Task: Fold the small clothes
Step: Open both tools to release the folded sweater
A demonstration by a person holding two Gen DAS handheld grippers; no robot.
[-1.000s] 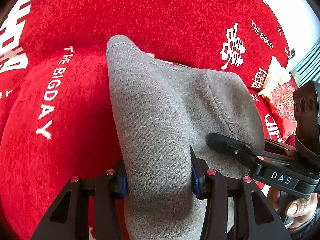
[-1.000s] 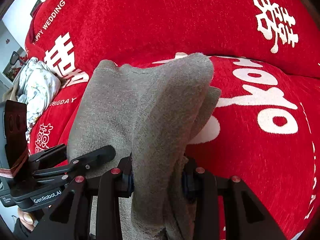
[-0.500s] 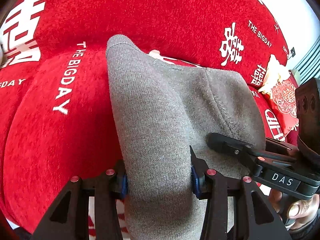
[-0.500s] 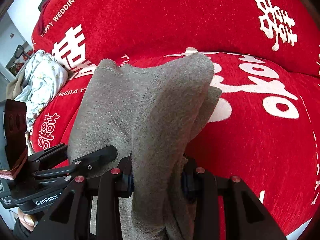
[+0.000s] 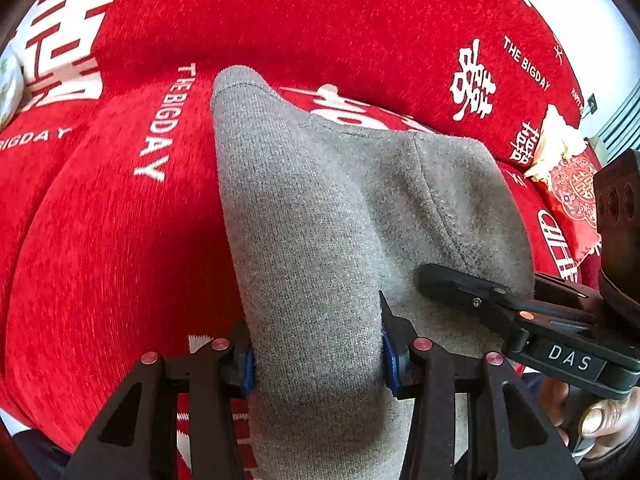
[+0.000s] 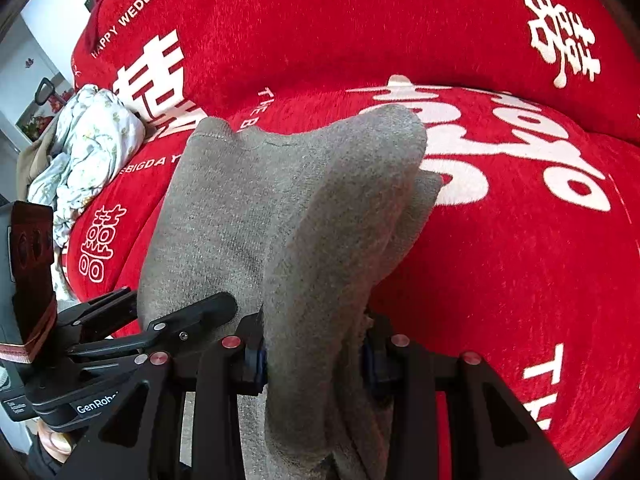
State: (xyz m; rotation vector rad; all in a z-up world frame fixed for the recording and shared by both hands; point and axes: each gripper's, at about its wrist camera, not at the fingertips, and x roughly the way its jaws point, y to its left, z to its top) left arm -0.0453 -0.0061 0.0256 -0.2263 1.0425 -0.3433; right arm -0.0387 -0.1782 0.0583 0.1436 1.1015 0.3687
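A small grey knitted garment (image 5: pixel 320 216) hangs doubled over between both grippers above the red sofa. My left gripper (image 5: pixel 318 356) is shut on a thick bunch of its fabric, blue pads pressing from both sides. In the right wrist view the same grey garment (image 6: pixel 280 208) drapes forward, and my right gripper (image 6: pixel 314 354) is shut on another bunch of it. The right gripper (image 5: pixel 480 296) shows at the right of the left wrist view, clamped on the cloth's far edge. The left gripper (image 6: pixel 188 316) appears at the lower left of the right wrist view.
A red sofa cover (image 5: pixel 120 240) with white lettering and characters lies under everything. A crumpled floral cloth (image 6: pixel 88 148) lies at the sofa's left end. A red patterned cushion (image 5: pixel 572 192) with a cream cloth sits at the right end. A hand (image 5: pixel 600 420) holds the right gripper's handle.
Both grippers have carried the grey garment together towards the sofa's front; the sofa's lettering has slid down in both views. The grips and the cloth's shape are unchanged.
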